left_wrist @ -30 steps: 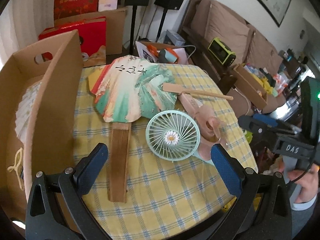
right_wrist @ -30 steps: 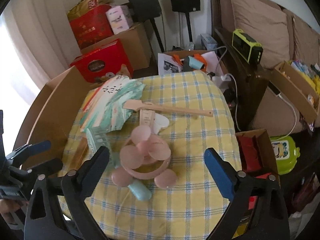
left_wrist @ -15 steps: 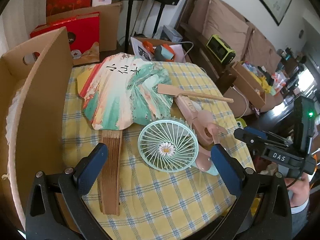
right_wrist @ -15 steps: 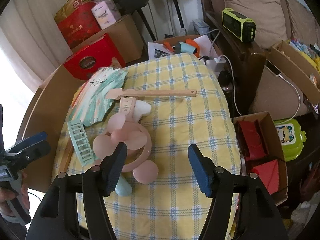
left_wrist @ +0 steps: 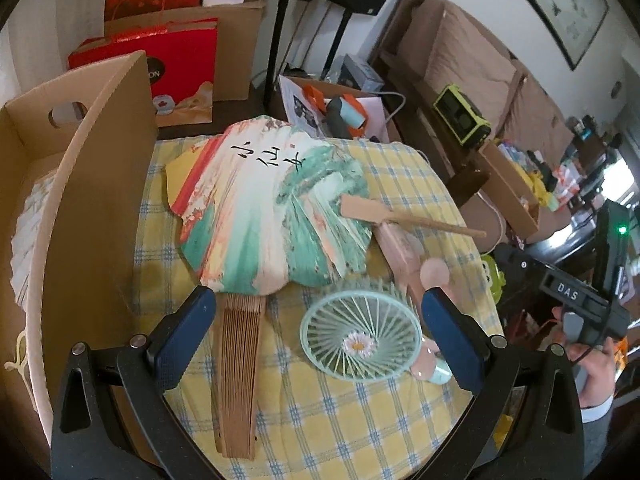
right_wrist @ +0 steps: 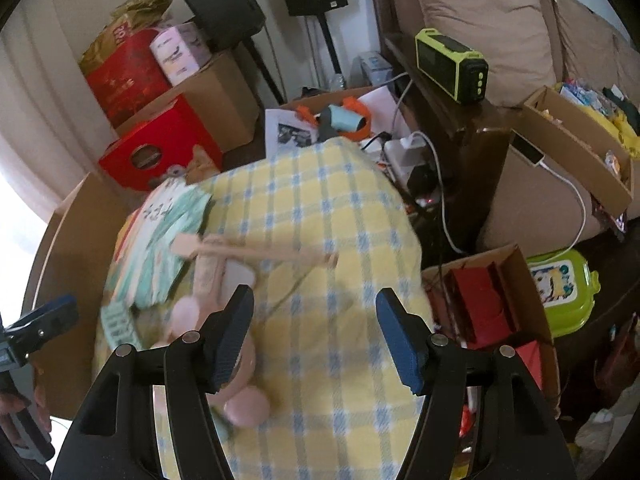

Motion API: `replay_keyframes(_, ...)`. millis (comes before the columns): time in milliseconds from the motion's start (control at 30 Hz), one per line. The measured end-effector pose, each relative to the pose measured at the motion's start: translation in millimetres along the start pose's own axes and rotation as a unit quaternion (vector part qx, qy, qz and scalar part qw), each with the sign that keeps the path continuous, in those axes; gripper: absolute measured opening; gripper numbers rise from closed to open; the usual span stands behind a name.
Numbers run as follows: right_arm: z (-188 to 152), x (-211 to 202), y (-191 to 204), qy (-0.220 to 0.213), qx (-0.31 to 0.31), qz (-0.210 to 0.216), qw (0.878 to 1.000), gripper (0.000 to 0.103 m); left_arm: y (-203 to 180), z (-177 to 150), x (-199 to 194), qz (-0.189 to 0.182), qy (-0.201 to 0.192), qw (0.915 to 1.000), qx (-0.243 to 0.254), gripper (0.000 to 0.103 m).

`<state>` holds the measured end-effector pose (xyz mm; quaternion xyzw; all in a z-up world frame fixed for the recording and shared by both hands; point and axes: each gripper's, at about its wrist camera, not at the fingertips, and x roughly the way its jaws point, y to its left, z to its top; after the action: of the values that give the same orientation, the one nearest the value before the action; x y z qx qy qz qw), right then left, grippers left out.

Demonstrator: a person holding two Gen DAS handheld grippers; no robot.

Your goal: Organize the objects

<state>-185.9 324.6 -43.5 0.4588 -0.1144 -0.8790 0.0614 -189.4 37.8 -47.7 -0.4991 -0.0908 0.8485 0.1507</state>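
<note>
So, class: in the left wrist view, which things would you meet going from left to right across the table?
Tall brown cardboard box → painted folding paper fan with wooden ribs → round mint-green handheld fan with a daisy centre → black right gripper held off the table's edge.

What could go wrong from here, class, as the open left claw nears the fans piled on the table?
1. The folding fan, wooden stick, pink fan and mint fan overlap, so lifting one may drag another.
2. The mint fan lies near the table edge and might get knocked off.
3. The left claw straddles both the folding fan's ribs and the mint fan; it may catch the wrong one.
</note>
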Motion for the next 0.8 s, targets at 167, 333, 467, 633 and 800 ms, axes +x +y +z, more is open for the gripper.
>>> replay_keyframes(167,23,20,-7,0.012,0.001,-0.006,1.000,0.066,7,11,10,-0.013,0.016,0.9996,-0.021,0.103)
replay_keyframes(333,31,40,-13,0.040,0.008,0.007,0.999,0.066,7,16,20,-0.019,0.032,0.9991,-0.022,0.103)
replay_keyframes(467,29,47,-14,0.054,0.018,0.035,0.998,0.066,6,18,27,-0.020,0.039,0.9988,-0.021,0.103)
replay_keyframes(633,26,54,-20,0.071,0.053,0.084,0.992,0.064,5,19,32,-0.025,0.043,0.9986,-0.021,0.103)
replay_keyframes(800,17,47,-28,0.060,0.078,0.102,0.990,0.063,6,19,35,-0.028,0.045,0.9983,-0.024,0.103)
